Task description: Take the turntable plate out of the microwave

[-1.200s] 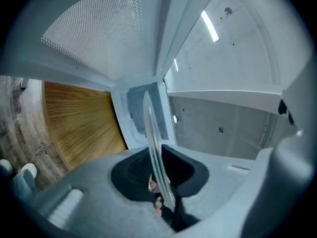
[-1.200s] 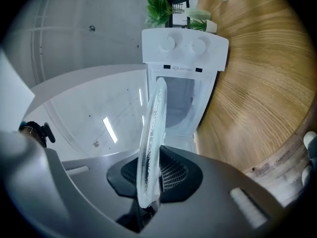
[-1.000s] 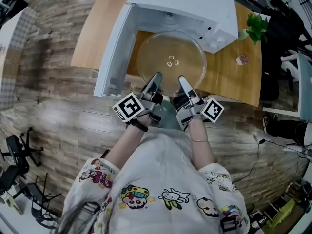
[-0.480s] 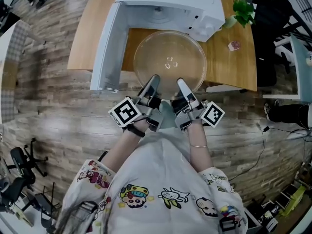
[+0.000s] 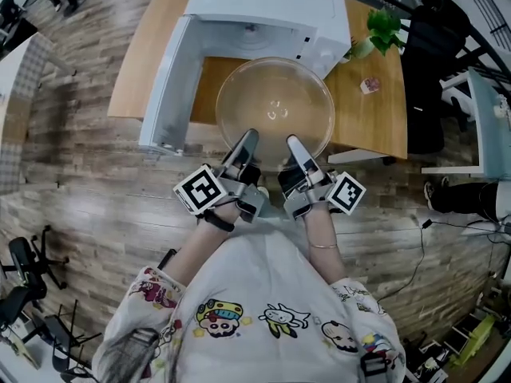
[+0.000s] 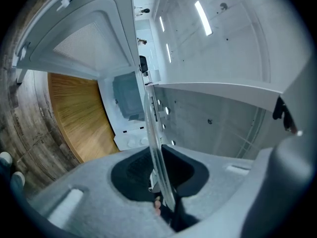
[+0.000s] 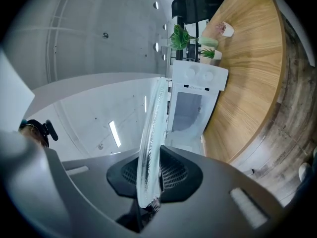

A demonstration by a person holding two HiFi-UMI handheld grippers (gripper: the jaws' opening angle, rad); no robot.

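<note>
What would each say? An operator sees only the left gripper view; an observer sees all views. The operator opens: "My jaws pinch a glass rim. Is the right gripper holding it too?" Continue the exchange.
Observer: Yes, the right gripper is shut on the near rim of the turntable plate, beside the left gripper.
Operator: Is the plate clear of the microwave?
Observer: The head view shows it almost wholly in front of the opening, over the table's front edge.
Operator: Anything off to the right?
Observer: A potted plant stands by the microwave's right side.
</note>
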